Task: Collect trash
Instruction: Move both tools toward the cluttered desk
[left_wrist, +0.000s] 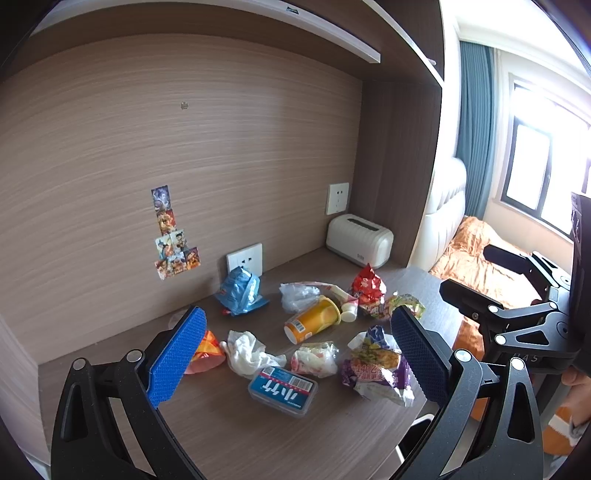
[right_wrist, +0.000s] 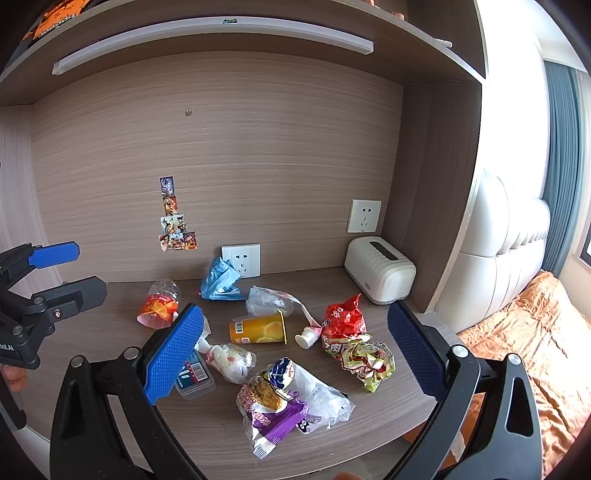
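Note:
Trash lies scattered on the wooden desk (left_wrist: 229, 435). There is an orange cup (left_wrist: 312, 320) on its side, a blue bag (left_wrist: 240, 291), a red wrapper (left_wrist: 367, 286), a purple snack bag (left_wrist: 376, 365), white tissue (left_wrist: 247, 350) and a blue-lidded plastic box (left_wrist: 282, 389). My left gripper (left_wrist: 299, 317) hovers open above the near pile, holding nothing. My right gripper (right_wrist: 295, 314) is also open and empty, over the orange cup (right_wrist: 258, 328) and purple snack bag (right_wrist: 273, 406). A squashed bottle (right_wrist: 160, 306) lies at the left, a green wrapper (right_wrist: 367, 362) at the right.
A white ribbed box (right_wrist: 380, 269) stands in the back right corner under a wall socket (right_wrist: 364, 216). Stickers (right_wrist: 177, 229) are on the back panel and a shelf (right_wrist: 221, 40) hangs overhead. A bed with an orange blanket (right_wrist: 524, 332) lies right of the desk.

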